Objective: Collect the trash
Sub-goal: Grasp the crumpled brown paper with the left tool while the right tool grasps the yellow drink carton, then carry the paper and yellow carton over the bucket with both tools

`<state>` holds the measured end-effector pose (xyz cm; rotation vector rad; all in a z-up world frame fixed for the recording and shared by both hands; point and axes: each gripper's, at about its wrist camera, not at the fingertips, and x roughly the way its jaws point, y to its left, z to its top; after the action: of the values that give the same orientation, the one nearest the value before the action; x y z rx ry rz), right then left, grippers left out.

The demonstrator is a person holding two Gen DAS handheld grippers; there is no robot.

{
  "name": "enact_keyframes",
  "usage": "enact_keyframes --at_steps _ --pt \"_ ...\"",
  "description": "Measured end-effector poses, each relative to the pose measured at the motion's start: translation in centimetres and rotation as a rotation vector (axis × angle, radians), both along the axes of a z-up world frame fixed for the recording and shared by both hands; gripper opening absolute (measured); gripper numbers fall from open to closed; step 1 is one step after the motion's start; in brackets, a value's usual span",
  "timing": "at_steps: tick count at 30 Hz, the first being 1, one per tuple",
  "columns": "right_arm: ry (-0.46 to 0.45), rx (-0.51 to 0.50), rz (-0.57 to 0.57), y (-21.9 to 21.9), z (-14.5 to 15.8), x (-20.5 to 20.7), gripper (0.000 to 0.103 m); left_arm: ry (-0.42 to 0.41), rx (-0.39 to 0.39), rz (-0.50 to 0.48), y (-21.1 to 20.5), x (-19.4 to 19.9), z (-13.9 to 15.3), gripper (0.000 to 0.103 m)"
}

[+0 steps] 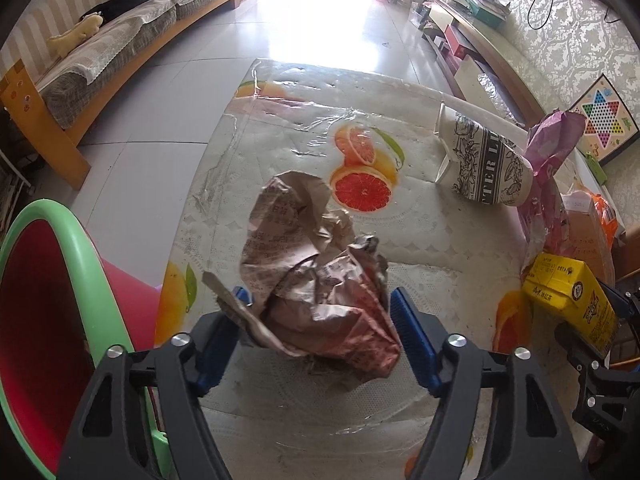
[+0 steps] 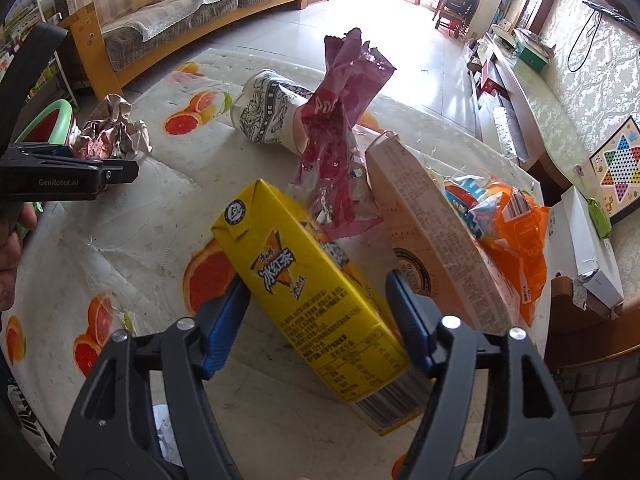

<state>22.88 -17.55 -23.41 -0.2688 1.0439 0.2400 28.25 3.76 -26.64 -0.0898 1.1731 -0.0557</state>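
On counter:
left claw (image 1: 320,304): clamped on paper wad (image 1: 316,276)
right claw (image 2: 316,300): clamped on yellow carton (image 2: 316,292)

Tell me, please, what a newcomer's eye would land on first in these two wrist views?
Probably the crumpled newspaper ball, which sits squeezed between the blue jaws of the left gripper on the fruit-print table cover. Next comes the bright yellow drink carton, which lies slanted between the jaws of the right gripper. To the table's left, the bin with the green rim and red inside also stands out.
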Motion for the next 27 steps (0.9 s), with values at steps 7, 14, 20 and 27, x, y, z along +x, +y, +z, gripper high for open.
enact_keyframes --at_steps 7,14,20,27 --pt "-0.006 0.005 -0.011 -0.4 0.4 -0.5 0.047 -0.009 0.007 -0.043 -1.0 -1.0 0.5 0.049" --pt "-0.021 0.024 -0.028 -0.7 1.9 -2.0 0.04 -0.054 0.015 -0.078 -1.8 -2.5 2.9 0.049" --pt "-0.061 0.073 -0.063 -1.5 4.2 -4.0 0.039 -0.108 0.002 -0.081 -1.5 -4.6 5.7 0.049" --pt "-0.129 0.113 -0.088 -2.0 8.0 -7.3 0.039 -0.19 -0.011 -0.088 -1.0 -8.2 10.1 0.049"
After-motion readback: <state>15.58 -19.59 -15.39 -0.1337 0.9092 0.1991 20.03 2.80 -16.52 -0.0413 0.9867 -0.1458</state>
